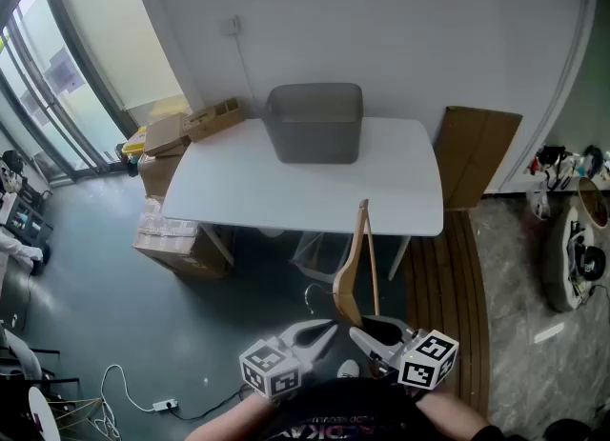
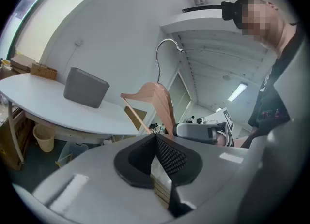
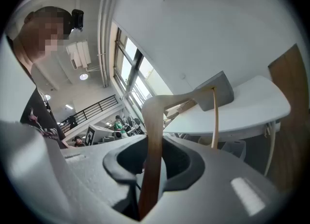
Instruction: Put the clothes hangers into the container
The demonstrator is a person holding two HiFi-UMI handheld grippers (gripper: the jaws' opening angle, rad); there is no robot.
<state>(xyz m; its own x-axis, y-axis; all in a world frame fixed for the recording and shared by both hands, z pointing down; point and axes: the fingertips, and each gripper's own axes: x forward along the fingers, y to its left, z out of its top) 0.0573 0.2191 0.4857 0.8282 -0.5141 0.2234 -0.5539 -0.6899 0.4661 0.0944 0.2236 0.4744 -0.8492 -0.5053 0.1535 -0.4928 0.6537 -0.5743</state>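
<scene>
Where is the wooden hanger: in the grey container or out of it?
Out. The right gripper holds the wooden hanger in the air, short of the table; the grey container stands apart on it.

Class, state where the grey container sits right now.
In the head view, the grey container stands at the far edge of the white table, near the wall, with cardboard boxes to its left.

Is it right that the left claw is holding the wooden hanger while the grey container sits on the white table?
Not quite: the wooden hanger is held by the right claw, not the left. The right gripper view shows it clamped between that claw's jaws, while the left claw is shut on nothing. The grey container does sit on the white table.
</scene>
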